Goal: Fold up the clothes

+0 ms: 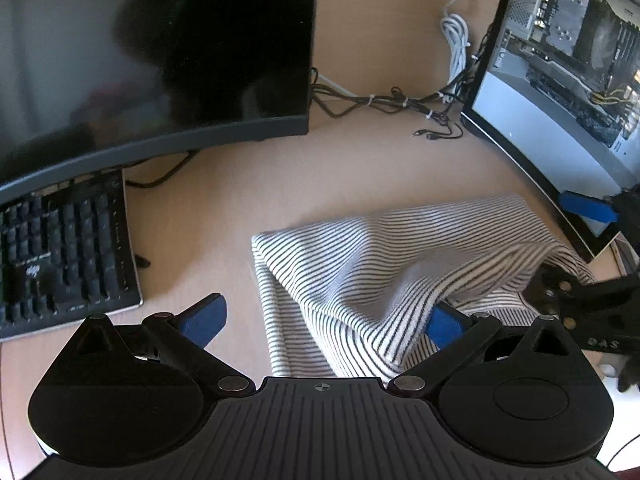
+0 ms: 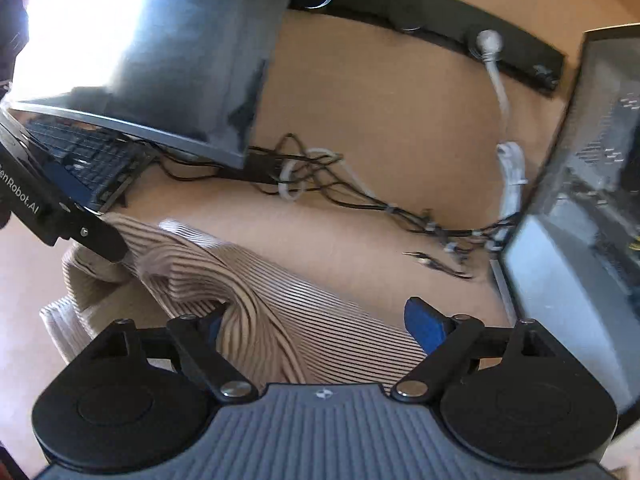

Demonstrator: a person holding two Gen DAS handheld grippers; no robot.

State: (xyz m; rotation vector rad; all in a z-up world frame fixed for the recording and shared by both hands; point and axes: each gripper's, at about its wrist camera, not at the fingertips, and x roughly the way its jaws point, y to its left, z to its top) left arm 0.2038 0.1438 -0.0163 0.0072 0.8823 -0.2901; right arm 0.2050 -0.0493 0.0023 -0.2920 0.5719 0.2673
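A white garment with thin dark stripes [image 1: 360, 248] lies partly folded on the wooden desk [image 1: 224, 208], with a raised ridge of cloth running across it. My left gripper [image 1: 326, 306] stands wide open over its near edge; the cloth drapes over the tip of the right blue pad [image 1: 444, 326], and the other pad is over bare desk. My right gripper [image 2: 318, 308] is also wide open above the garment [image 2: 300, 292]. A twisted fold hides much of its left pad [image 2: 216, 322]. Each gripper shows at the edge of the other's view.
A dark monitor [image 1: 160, 60] and black keyboard [image 1: 60, 256] stand to the left. A lit second monitor [image 1: 560, 80] is at the right, close to the garment. Black cables [image 1: 400, 104] and a coiled white cable [image 1: 456, 40] lie behind. Bare desk separates keyboard and garment.
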